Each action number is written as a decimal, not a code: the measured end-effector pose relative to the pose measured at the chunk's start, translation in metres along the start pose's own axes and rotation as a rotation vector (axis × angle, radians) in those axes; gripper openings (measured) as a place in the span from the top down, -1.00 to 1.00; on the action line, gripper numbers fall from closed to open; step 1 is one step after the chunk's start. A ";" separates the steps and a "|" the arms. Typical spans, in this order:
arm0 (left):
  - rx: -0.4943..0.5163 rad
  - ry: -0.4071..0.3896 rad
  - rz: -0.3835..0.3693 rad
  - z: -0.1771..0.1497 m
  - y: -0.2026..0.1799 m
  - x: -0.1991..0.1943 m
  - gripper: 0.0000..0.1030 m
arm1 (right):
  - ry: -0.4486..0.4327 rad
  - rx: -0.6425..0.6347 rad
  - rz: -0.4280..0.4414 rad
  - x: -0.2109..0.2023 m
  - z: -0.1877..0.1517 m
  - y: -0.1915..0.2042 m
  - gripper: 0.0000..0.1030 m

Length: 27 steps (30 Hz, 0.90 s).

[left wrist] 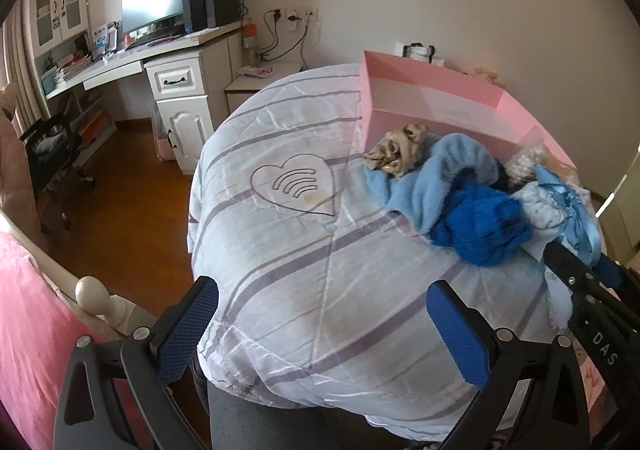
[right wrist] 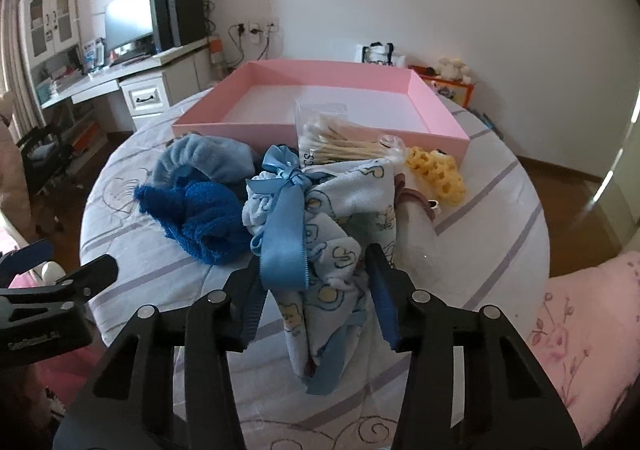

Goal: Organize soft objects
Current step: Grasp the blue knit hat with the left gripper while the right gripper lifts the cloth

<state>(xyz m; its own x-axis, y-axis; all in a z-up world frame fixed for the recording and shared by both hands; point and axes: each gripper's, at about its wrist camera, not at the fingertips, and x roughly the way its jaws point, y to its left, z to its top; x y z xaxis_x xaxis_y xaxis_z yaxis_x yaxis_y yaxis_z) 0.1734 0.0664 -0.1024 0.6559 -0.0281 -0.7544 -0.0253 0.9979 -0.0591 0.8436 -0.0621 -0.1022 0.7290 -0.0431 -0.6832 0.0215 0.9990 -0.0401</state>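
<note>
A heap of soft things lies on the striped quilt [left wrist: 304,250] in front of an open pink box [right wrist: 320,129]. My right gripper [right wrist: 316,286] is shut on a pale blue printed cloth [right wrist: 344,205] tied with a blue satin ribbon [right wrist: 284,238]; its pads press both sides of the cloth. Left of it lie a dark blue towel [right wrist: 200,217] and a light blue fleece piece [right wrist: 200,161]. A beige scrunchie [left wrist: 400,149] rests on the fleece. My left gripper [left wrist: 322,290] hangs open over bare quilt, nothing between its fingers.
A bag of cotton swabs [right wrist: 340,141], a yellow knitted item [right wrist: 436,169] and a pink hair tie [right wrist: 416,201] lie by the box's front wall. A white desk [left wrist: 176,89] with a monitor and a chair stands at the left. A bedpost knob [left wrist: 92,292] is near the left gripper.
</note>
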 end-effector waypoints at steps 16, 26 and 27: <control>0.058 -0.047 -0.090 0.007 -0.049 -0.030 -1.00 | -0.170 0.171 -0.025 -0.058 0.001 -0.062 0.21; 0.072 -0.014 -0.123 0.025 -0.088 -0.009 -0.97 | -0.130 0.284 -0.053 -0.036 -0.006 -0.111 0.21; 0.082 -0.009 -0.121 0.026 -0.093 -0.005 -0.97 | -0.122 0.288 -0.050 -0.031 -0.007 -0.112 0.21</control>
<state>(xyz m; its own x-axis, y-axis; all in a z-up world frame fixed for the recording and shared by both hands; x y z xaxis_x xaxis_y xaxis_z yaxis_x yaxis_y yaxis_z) 0.1915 -0.0246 -0.0761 0.6568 -0.1478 -0.7394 0.1156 0.9887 -0.0950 0.8138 -0.1730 -0.0812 0.7983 -0.1073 -0.5926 0.2396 0.9594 0.1489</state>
